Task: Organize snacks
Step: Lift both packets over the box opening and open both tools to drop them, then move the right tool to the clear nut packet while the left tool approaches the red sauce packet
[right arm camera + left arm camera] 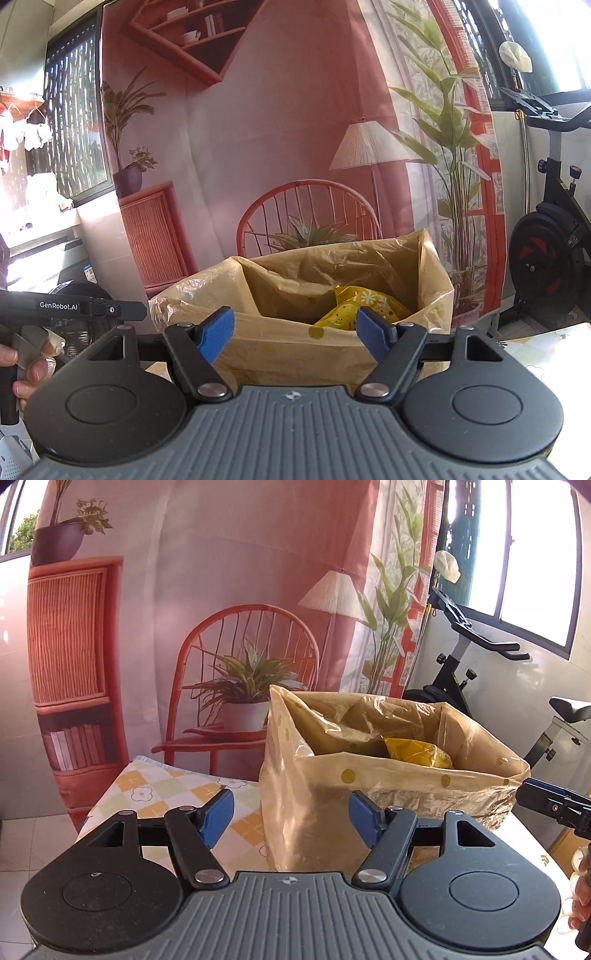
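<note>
Checked surface [155, 790], open bag [369, 775] w/ a yellow snack [417, 753] inside.
Both tools, left [291, 818] & right [295, 334], apart & empty; next, prob. fetch another snack.

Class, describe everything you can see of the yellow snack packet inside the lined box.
The glossy yellow snack packet with small dark dots and white flower prints lies crumpled and tilted inside the open cardboard box lined with a translucent yellowish dotted plastic bag, towards its right side. Only its upper part shows above the near rim. It rests against the liner; neither tool touches it.
</note>
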